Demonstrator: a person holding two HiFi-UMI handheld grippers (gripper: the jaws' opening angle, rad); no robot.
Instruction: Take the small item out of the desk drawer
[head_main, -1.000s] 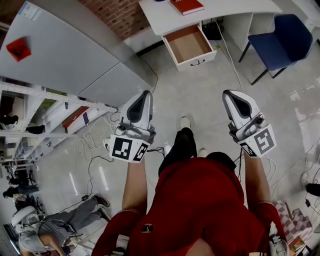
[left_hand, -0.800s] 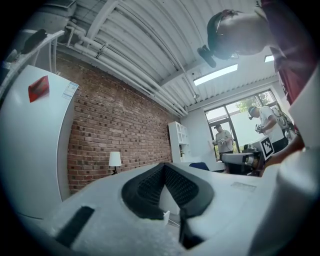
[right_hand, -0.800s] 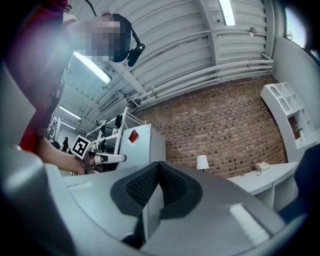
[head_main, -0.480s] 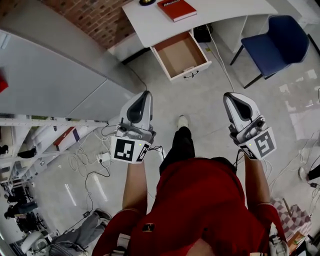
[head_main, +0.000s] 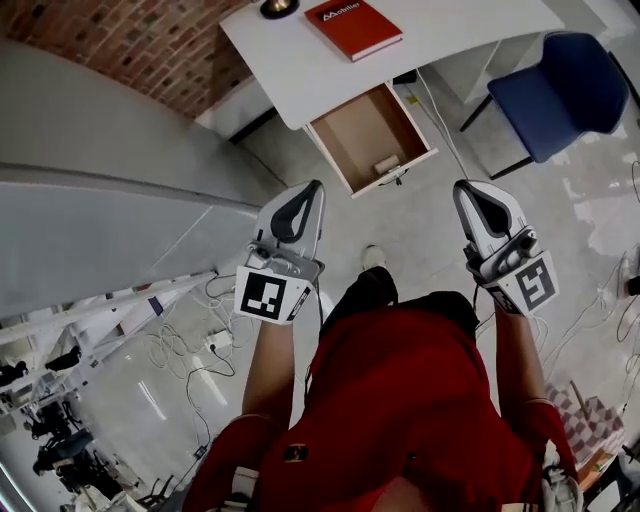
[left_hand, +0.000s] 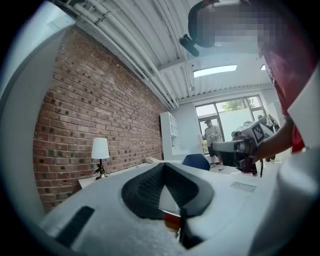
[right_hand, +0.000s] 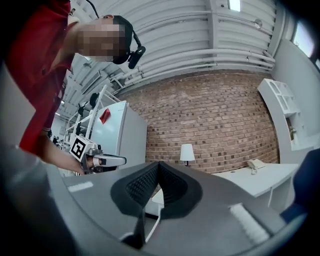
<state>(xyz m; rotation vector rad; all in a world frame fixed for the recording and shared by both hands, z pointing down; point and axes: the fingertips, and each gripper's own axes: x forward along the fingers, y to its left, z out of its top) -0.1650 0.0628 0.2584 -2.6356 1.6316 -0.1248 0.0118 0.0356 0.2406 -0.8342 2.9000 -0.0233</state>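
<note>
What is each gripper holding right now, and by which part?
Nothing. The left gripper and right gripper are both shut and empty; the small item lies in the open drawer, untouched.

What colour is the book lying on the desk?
The book is red, best seen in the head view.

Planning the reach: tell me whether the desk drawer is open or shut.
Open. The drawer juts out from the white desk, brown floor exposed, a small pale item near its front.
</note>
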